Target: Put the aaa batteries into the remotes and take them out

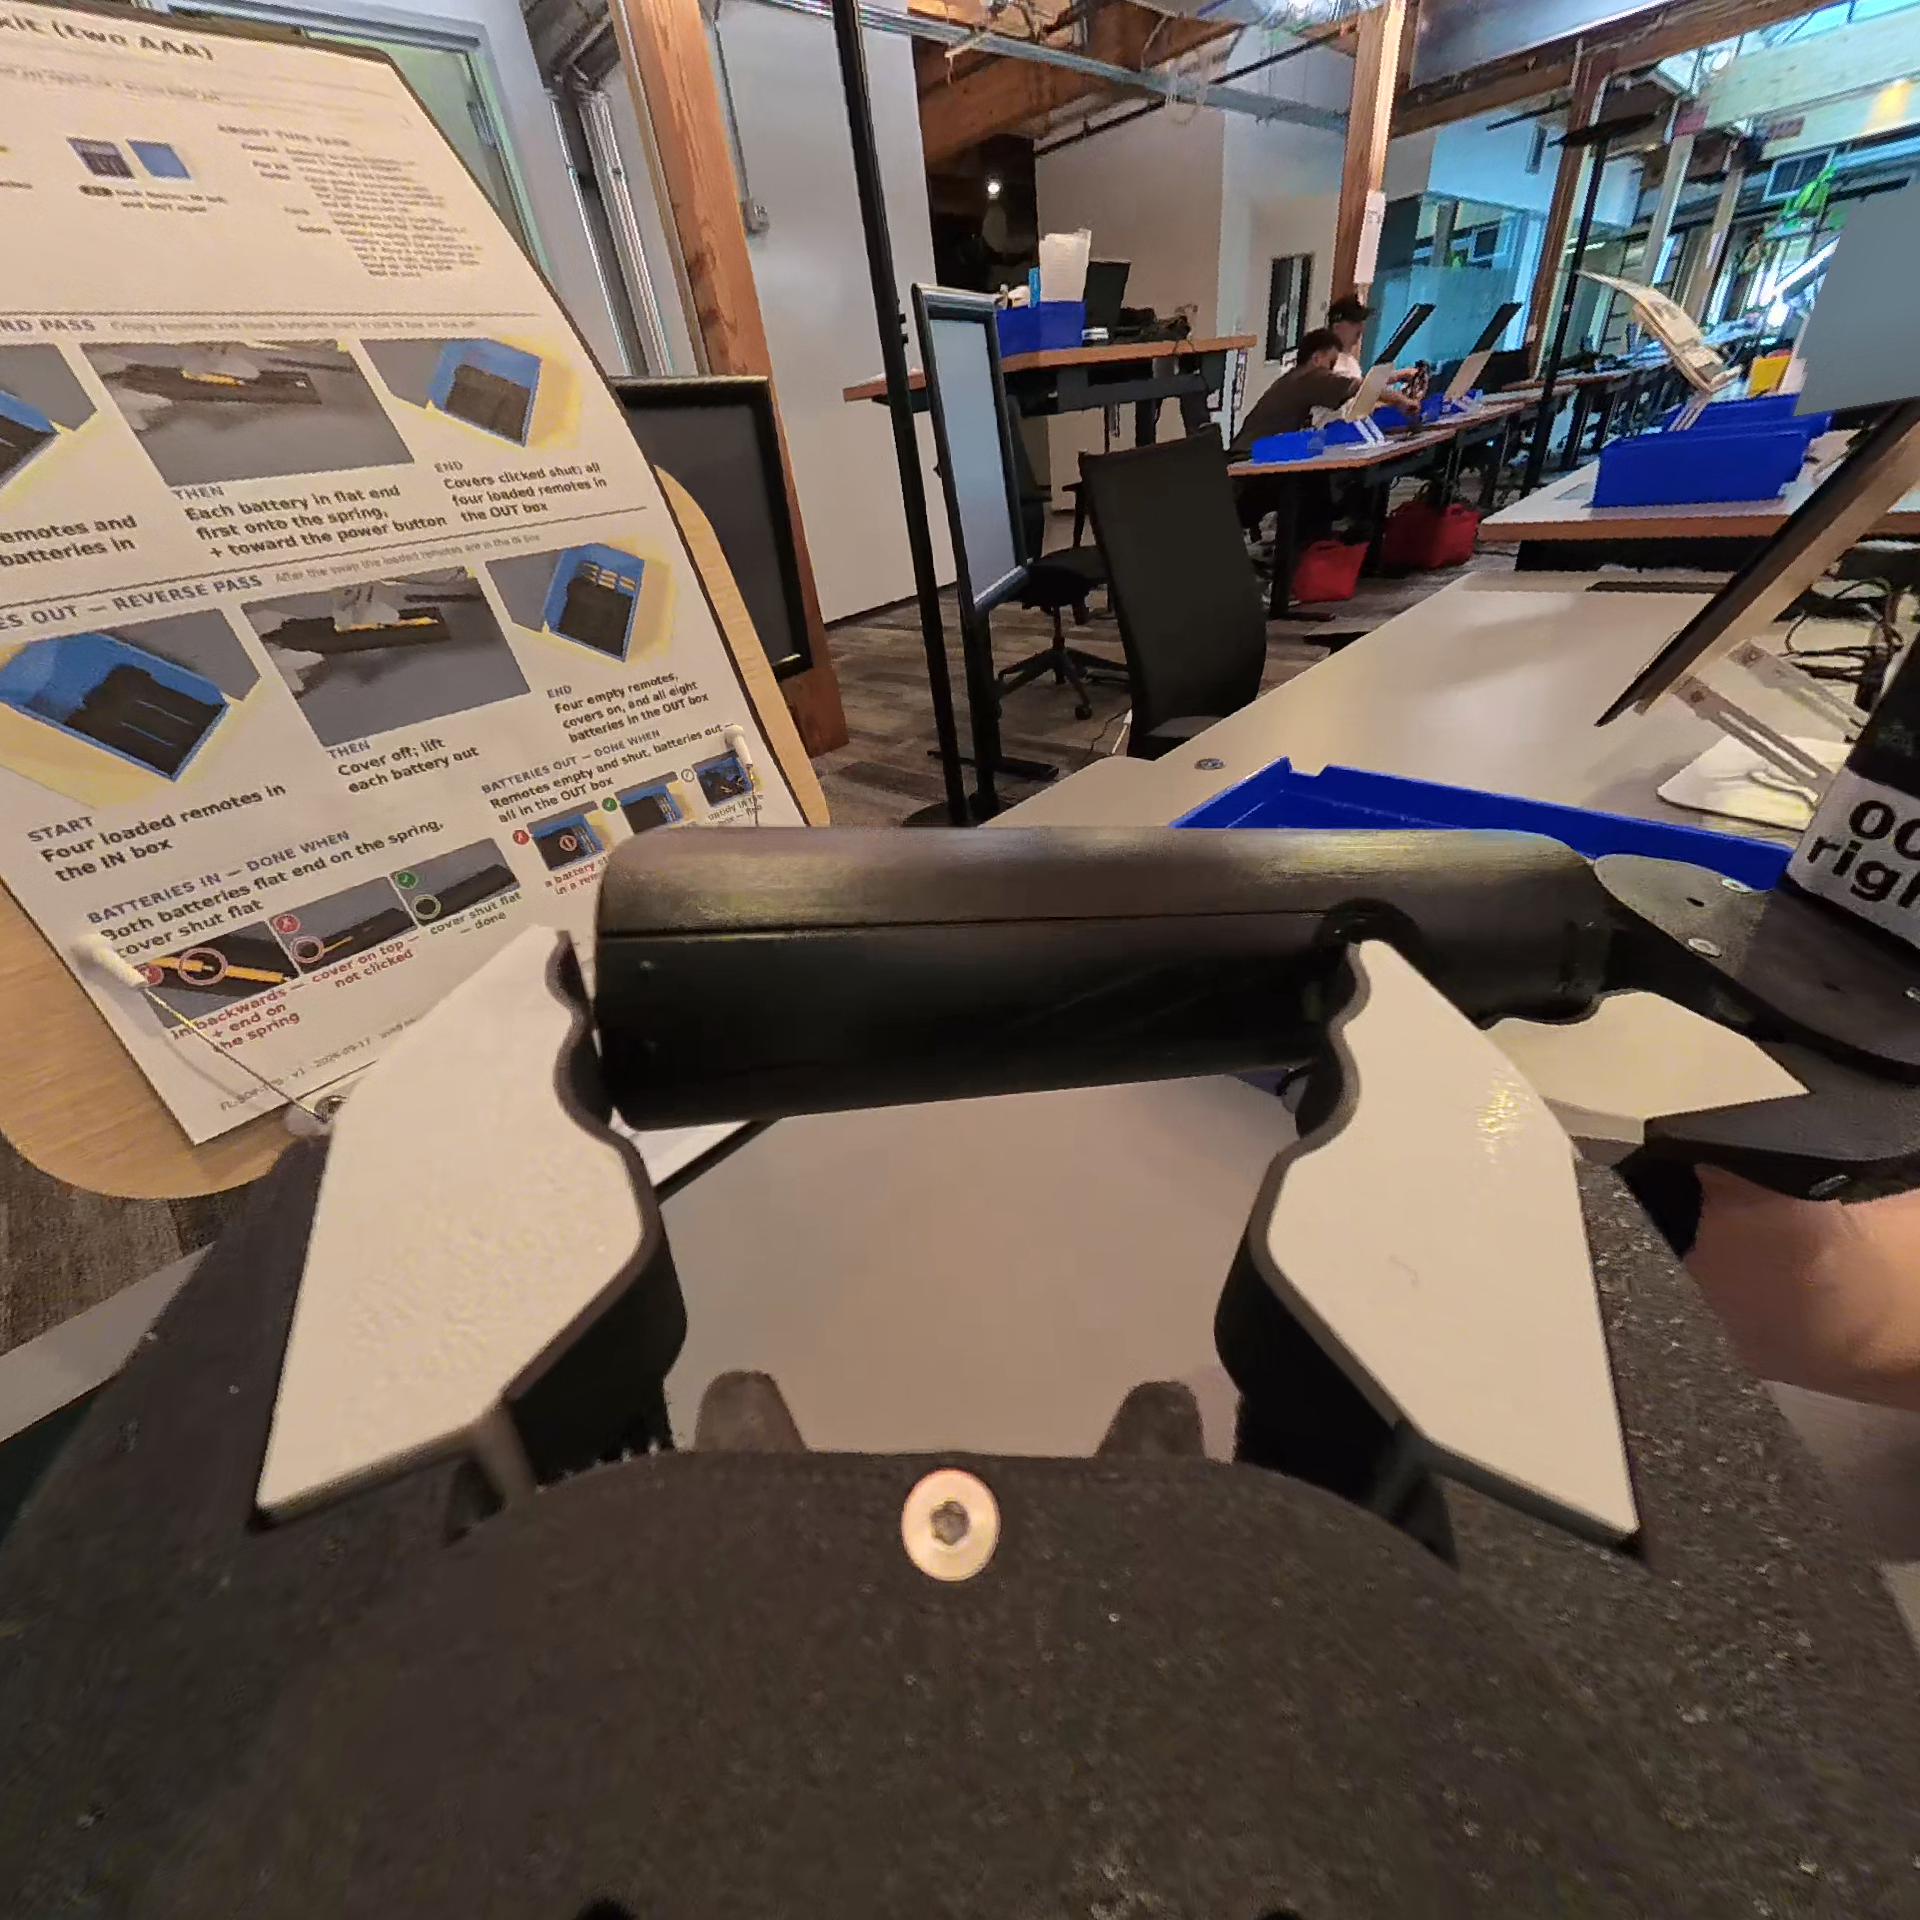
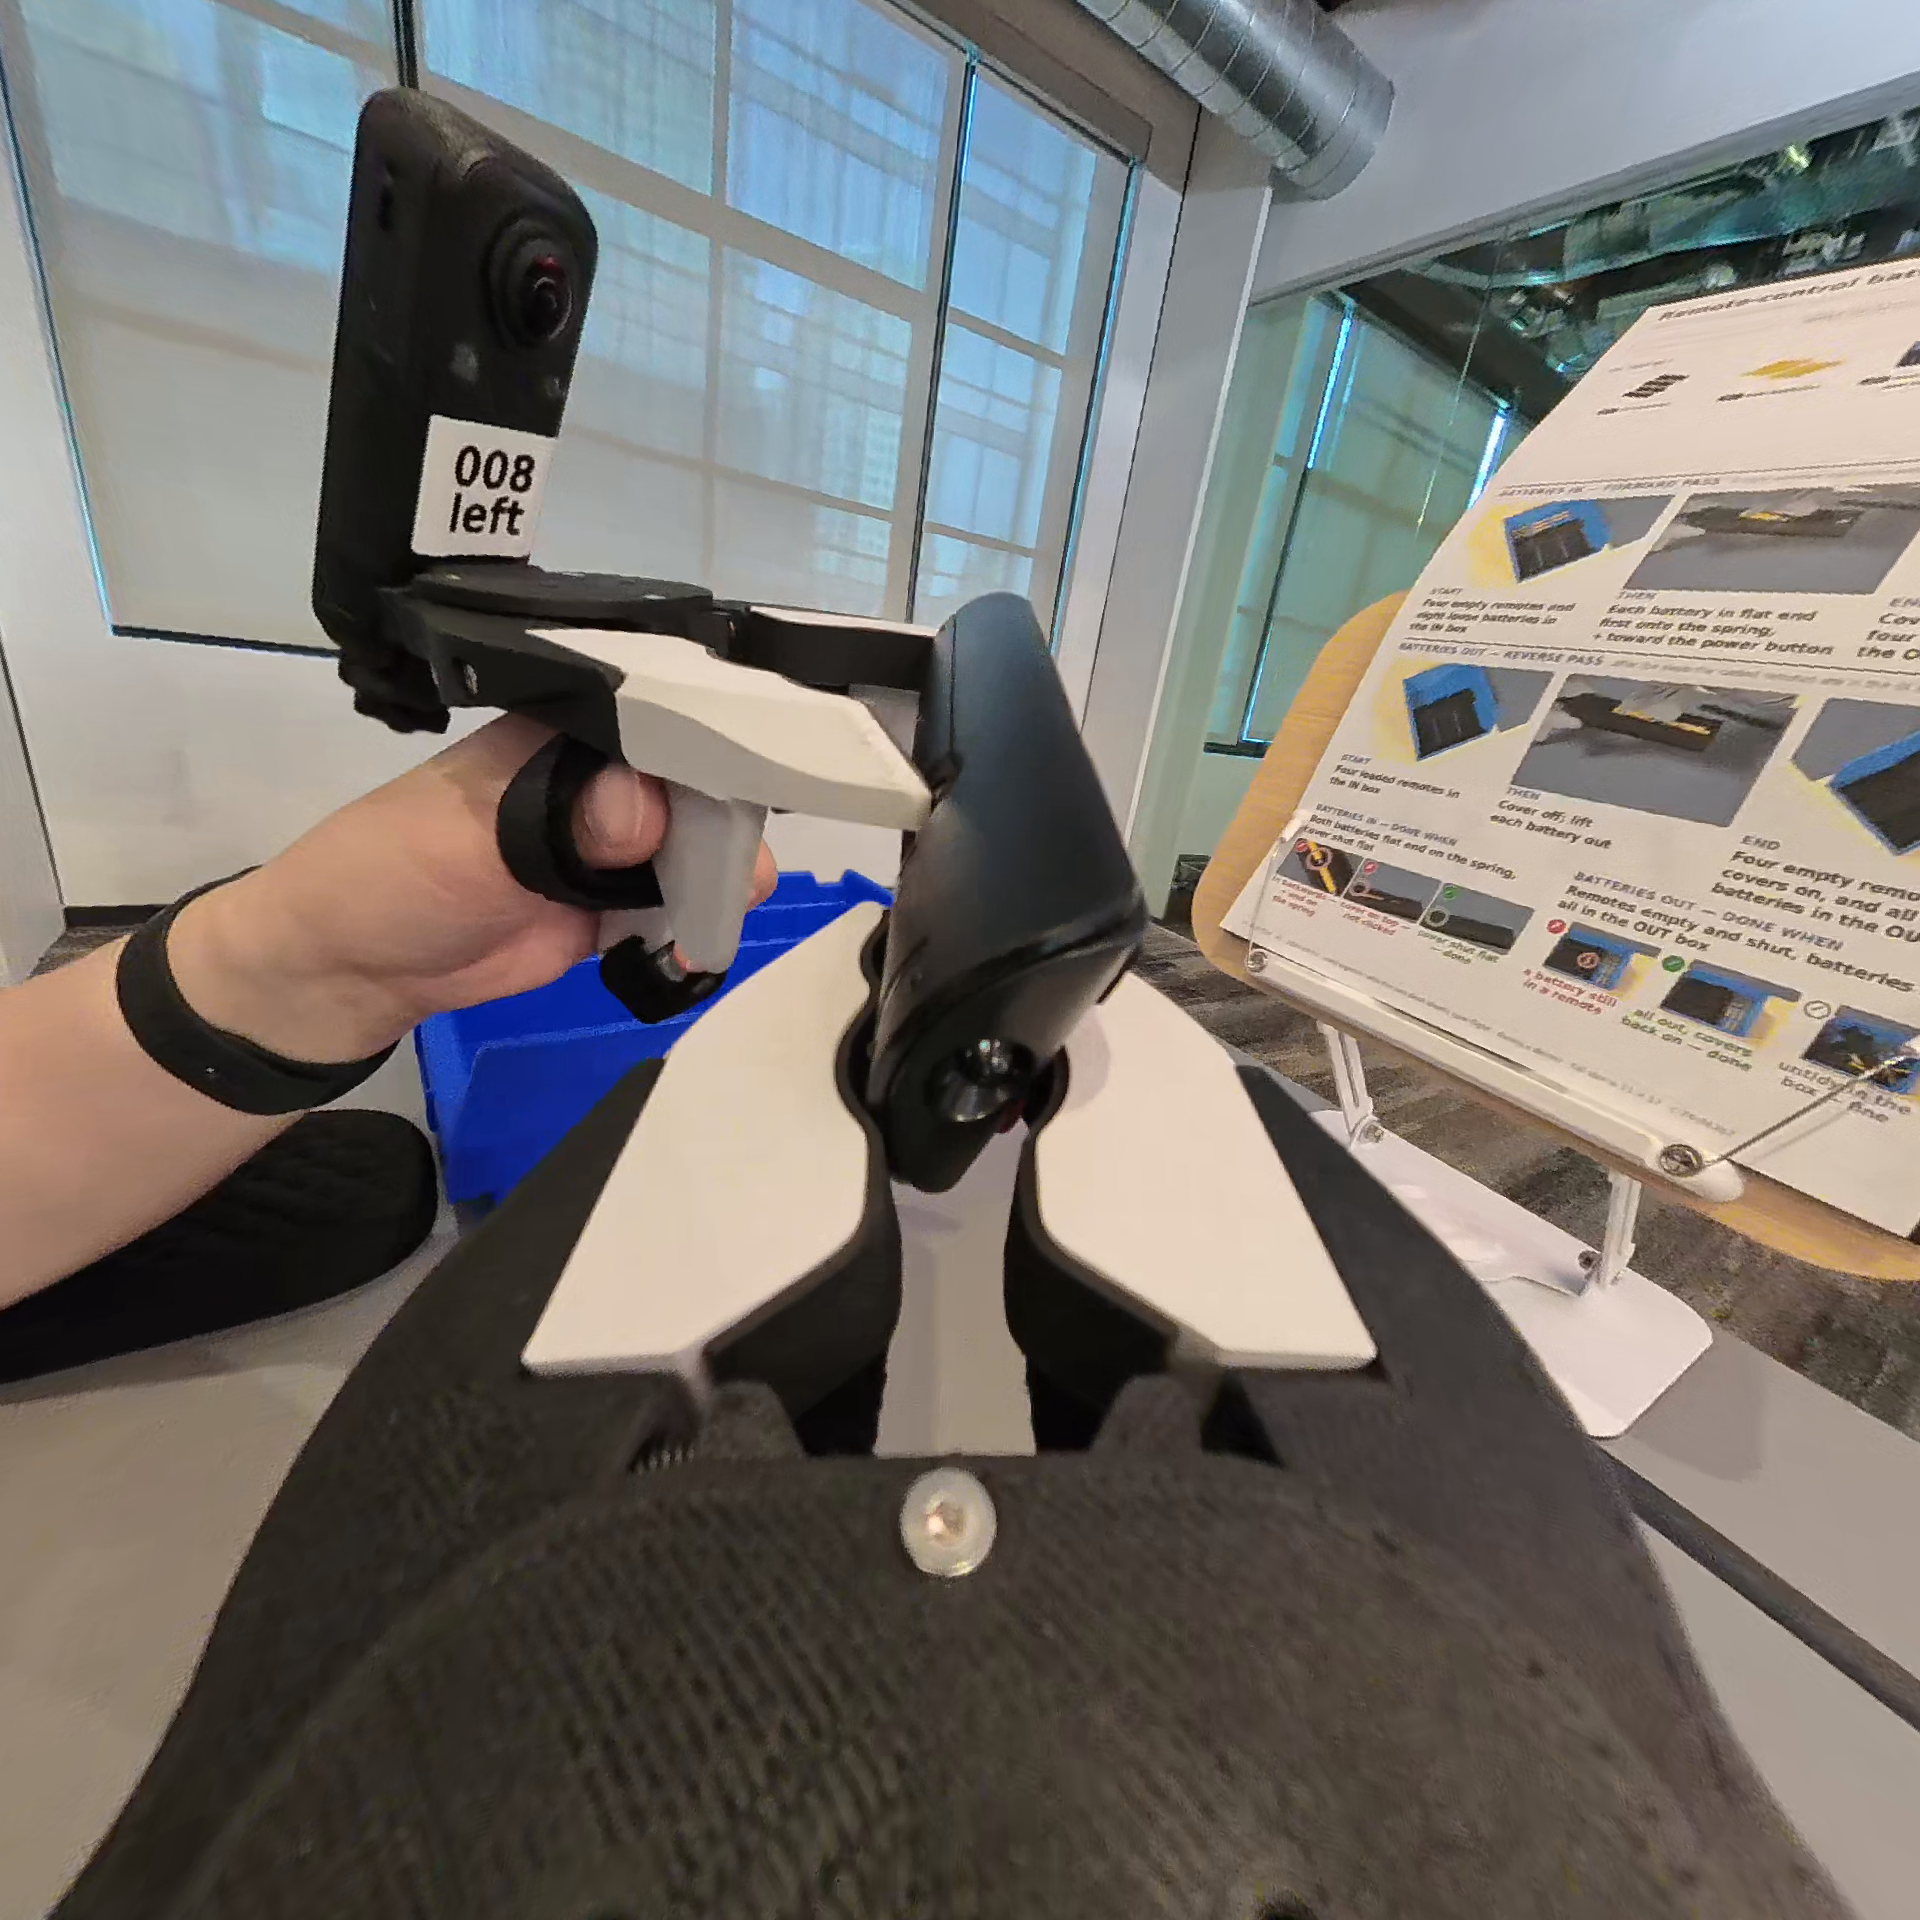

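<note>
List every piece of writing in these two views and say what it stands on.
I won't copy the wording out; these things bear writing:
White sticker on a black camera: bold black print, legible.
Second white sticker on another black camera: cut off by the frame.
Instruction sheet on a stand: headings and captions legible, fine print blurred.
Black remote: no writing shows.

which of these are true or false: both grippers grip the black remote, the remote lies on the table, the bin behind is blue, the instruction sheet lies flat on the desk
Both the left gripper and the right gripper grip the black remote: true.
The remote lies on the table: false, it is held in the air.
The bin behind is blue: true.
The instruction sheet lies flat: false, it leans on a stand.
</note>
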Tool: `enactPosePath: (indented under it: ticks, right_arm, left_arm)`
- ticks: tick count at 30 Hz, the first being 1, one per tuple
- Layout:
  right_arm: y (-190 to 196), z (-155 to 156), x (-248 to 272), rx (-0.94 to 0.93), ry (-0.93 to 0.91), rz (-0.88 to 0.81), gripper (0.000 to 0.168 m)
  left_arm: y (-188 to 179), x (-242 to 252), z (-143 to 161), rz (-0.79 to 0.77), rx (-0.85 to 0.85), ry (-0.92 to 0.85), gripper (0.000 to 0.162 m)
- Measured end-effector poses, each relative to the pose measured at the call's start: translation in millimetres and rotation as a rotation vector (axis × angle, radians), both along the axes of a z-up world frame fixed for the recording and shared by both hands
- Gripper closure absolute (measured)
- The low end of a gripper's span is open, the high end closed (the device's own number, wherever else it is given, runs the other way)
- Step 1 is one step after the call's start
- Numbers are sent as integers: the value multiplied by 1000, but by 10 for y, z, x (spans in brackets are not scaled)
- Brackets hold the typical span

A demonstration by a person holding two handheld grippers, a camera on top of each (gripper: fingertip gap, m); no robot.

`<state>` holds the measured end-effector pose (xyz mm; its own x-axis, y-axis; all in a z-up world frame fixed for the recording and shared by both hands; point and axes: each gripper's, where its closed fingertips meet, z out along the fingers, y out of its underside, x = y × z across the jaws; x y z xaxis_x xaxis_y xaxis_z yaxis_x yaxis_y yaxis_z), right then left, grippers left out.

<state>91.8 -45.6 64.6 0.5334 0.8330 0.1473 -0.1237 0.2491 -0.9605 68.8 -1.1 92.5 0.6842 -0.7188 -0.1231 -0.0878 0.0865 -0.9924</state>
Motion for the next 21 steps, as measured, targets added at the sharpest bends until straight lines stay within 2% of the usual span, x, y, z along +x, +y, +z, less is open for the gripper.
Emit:
enactPosePath:
  ticks: [7,21]
  right_arm:
    - [-52,19,17,60,11,-29,150]
    - [-86,46,33,130,-21,-80,149]
  left_arm:
    - [-58,17,23,-56,6,32,38]
    - [-93,37,49,-90,3,25,39]
